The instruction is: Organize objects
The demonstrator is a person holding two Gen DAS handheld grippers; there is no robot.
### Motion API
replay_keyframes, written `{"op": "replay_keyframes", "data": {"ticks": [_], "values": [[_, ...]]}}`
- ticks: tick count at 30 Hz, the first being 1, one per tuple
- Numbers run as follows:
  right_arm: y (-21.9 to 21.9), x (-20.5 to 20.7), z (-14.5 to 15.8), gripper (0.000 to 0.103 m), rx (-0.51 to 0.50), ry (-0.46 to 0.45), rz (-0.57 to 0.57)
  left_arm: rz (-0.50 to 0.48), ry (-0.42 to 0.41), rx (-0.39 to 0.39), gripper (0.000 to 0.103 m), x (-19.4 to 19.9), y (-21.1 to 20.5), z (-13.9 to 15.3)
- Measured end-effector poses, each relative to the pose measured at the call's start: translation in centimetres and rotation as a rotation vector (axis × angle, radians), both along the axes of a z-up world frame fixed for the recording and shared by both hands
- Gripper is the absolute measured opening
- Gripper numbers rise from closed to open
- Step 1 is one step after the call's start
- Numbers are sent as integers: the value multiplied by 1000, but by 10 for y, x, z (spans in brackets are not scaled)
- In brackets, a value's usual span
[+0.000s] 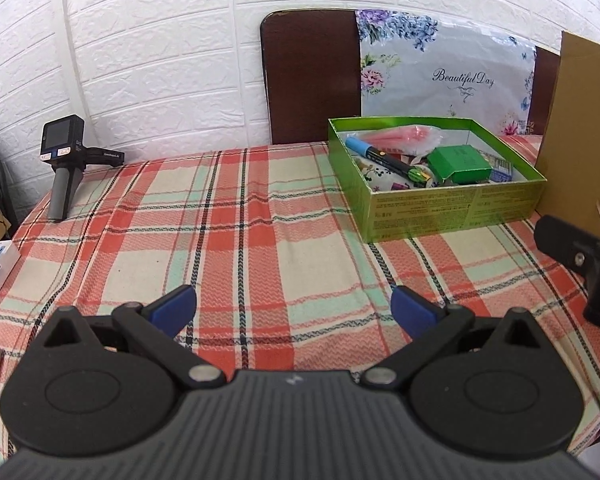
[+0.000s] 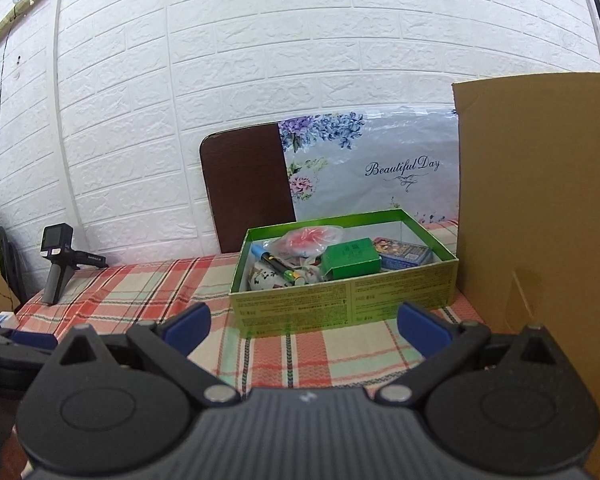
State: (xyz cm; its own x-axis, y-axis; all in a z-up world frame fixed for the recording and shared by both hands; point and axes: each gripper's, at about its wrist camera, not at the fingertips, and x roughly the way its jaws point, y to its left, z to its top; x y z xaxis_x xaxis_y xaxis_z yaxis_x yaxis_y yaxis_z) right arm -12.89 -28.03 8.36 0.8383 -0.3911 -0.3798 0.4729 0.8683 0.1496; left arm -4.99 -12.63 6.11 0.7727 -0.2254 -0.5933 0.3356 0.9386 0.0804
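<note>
A white brick-pattern wall backs your counter (image 1: 260,220), which wears a red plaid cloth. Ahead and to the right of your left gripper (image 1: 294,310), the green box (image 1: 452,208) already holds the loose things: a blue marker (image 1: 380,158), a small green carton (image 1: 460,162), a pink bag (image 1: 396,134). It looks as if they were gathered there to clear the cloth. The same box sits straight ahead of your right gripper (image 2: 304,326), near its jaws. Both pairs of jaws are spread wide, holding nothing and touching nothing. A camera on a stand (image 1: 66,160) waits far left.
</note>
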Motion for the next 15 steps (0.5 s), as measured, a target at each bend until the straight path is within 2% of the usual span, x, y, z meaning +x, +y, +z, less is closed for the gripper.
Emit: {"op": "replay_keyframes", "data": {"ticks": [15], "values": [[-7,0,-17,103,73,19,-23,0,20,42,103,-2,-8,-10]]}}
